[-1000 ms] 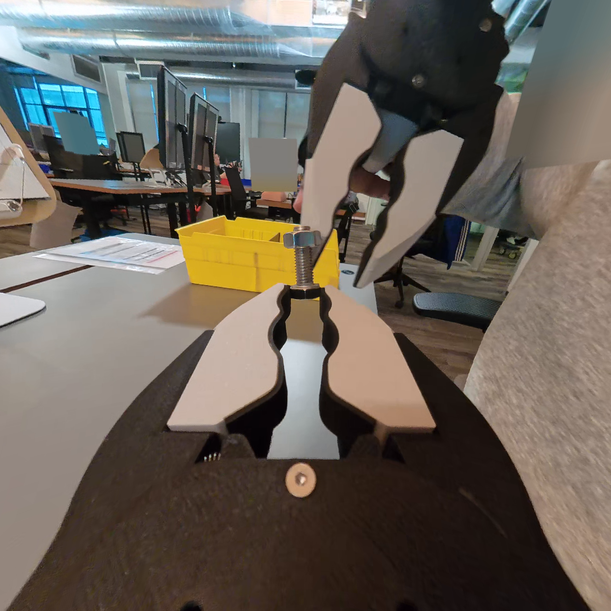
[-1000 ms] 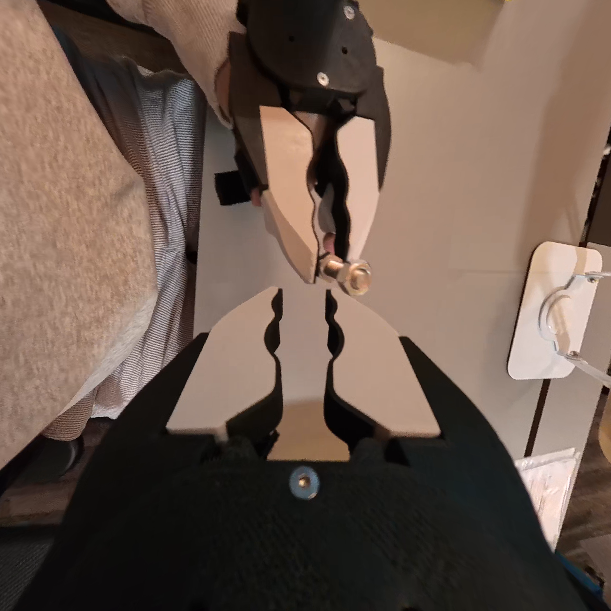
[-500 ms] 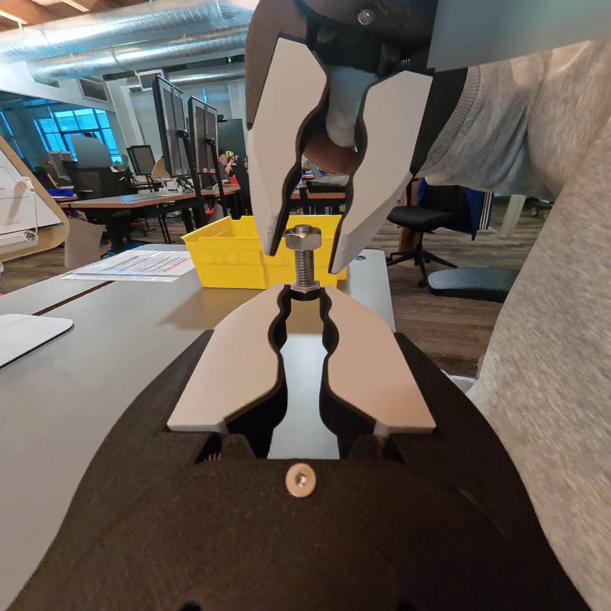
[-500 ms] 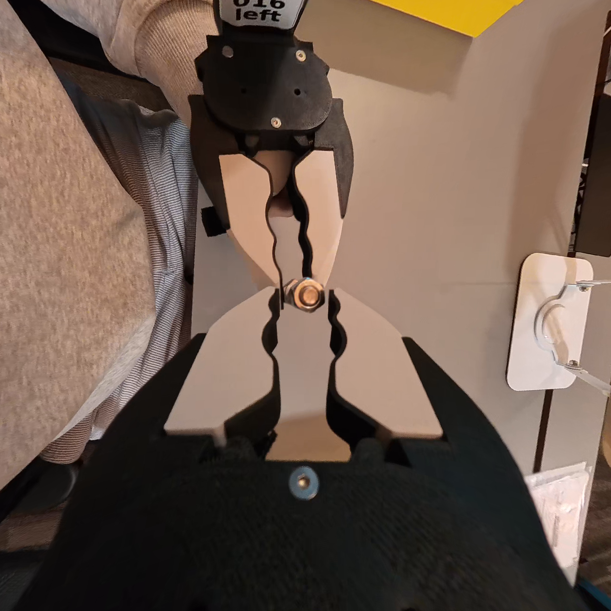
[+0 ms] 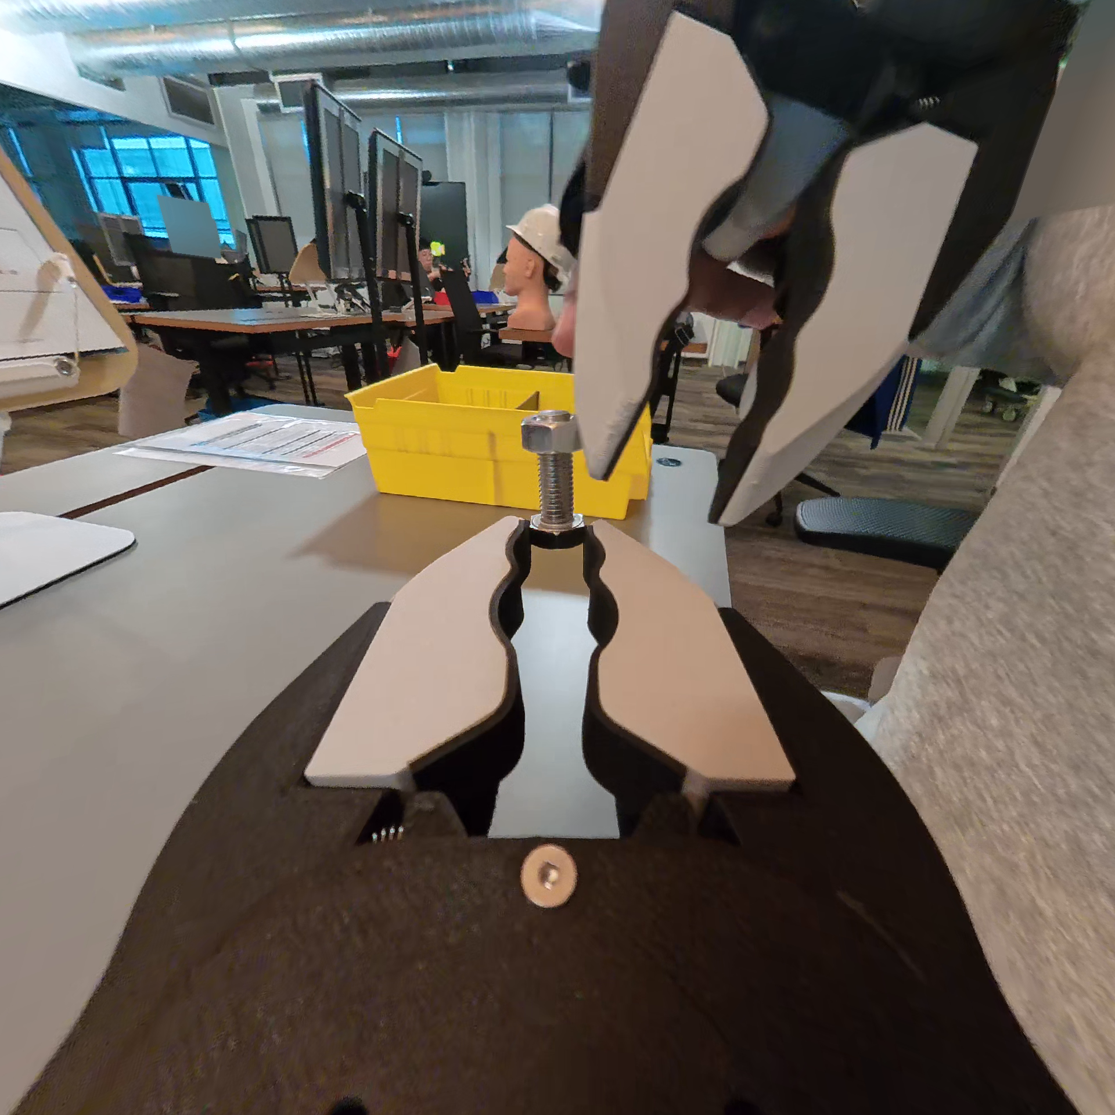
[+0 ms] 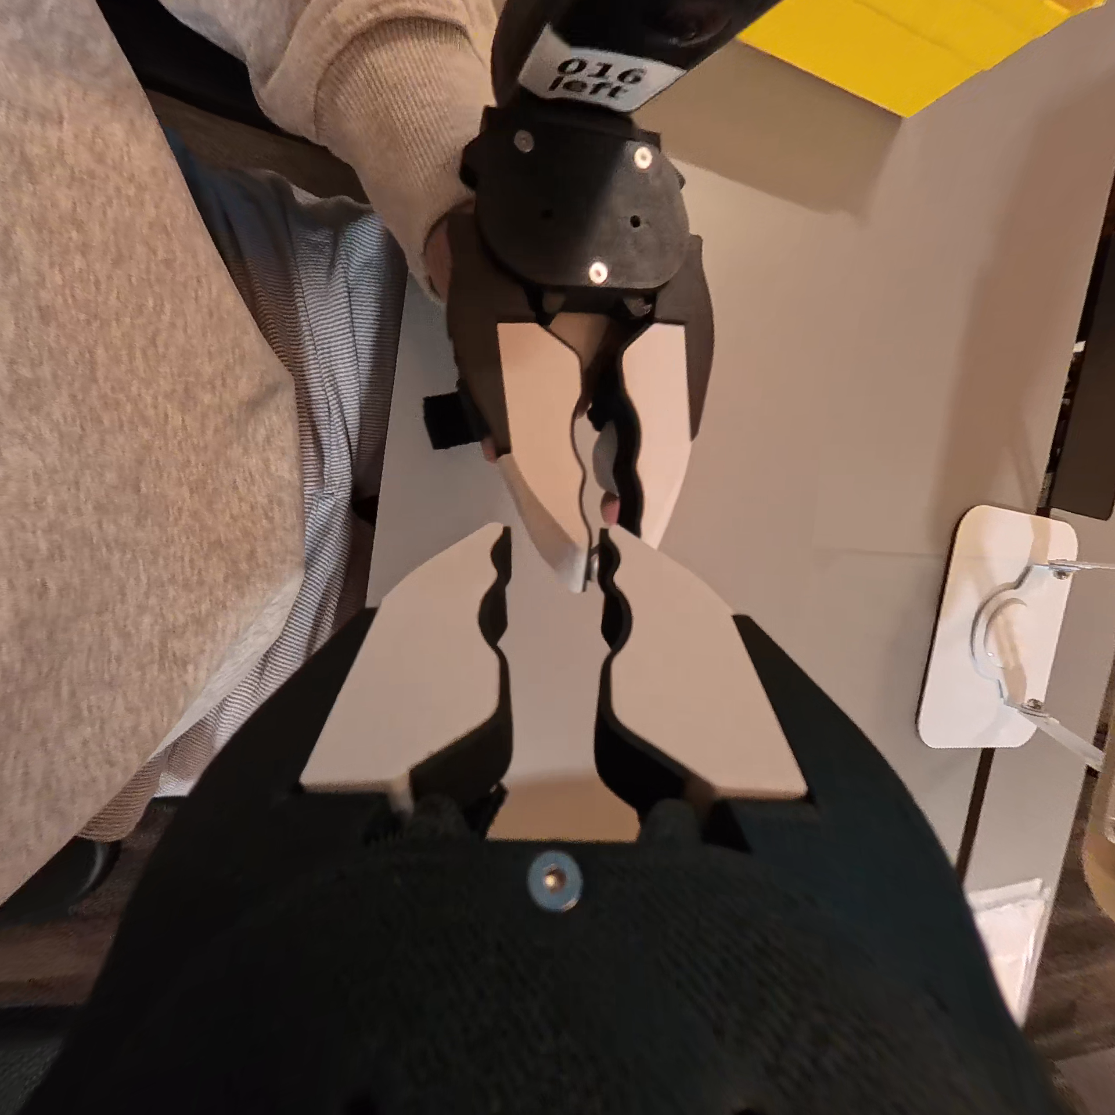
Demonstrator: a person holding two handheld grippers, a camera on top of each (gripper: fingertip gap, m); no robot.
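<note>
Grey table [image 5: 181,603] extends into an open office with desks, monitors [image 5: 362,205] and exposed ceiling ducts; a yellow bin [image 5: 458,446] sits at the far edge beside a sheet of paper [image 5: 253,443]. Left gripper [image 5: 556,534] has its jaws closed on the lower end of a steel bolt [image 5: 554,482], which stands upright with a hex nut [image 5: 549,429] at its top. Right gripper [image 5: 660,498] hangs above and to the right, jaws parted and empty, its left fingertip touching the nut.
</note>
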